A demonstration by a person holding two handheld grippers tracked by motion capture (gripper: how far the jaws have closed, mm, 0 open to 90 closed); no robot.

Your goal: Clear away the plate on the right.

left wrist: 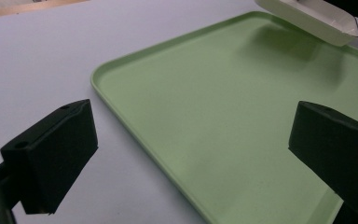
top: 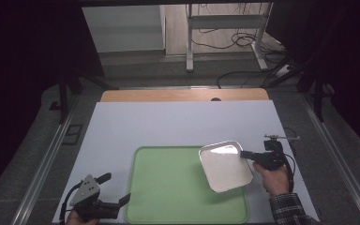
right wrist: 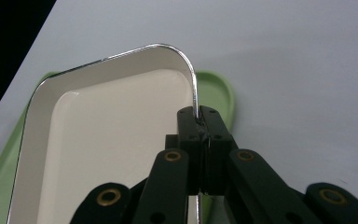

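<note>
A shallow white metal dish hangs just above the right part of the green tray. My right gripper is shut on the dish's right rim, and in the right gripper view its jaws pinch the thin rim of the dish at my gripper. The tray peeks out beyond the dish there. My left gripper stands open near the tray's front left corner with nothing between its jaws. In the left gripper view the tray lies ahead and the dish floats over its far corner.
The tray rests on a white sheet over a wooden table. A metal frame with cables stands on the floor beyond the table. Bare sheet lies behind and left of the tray.
</note>
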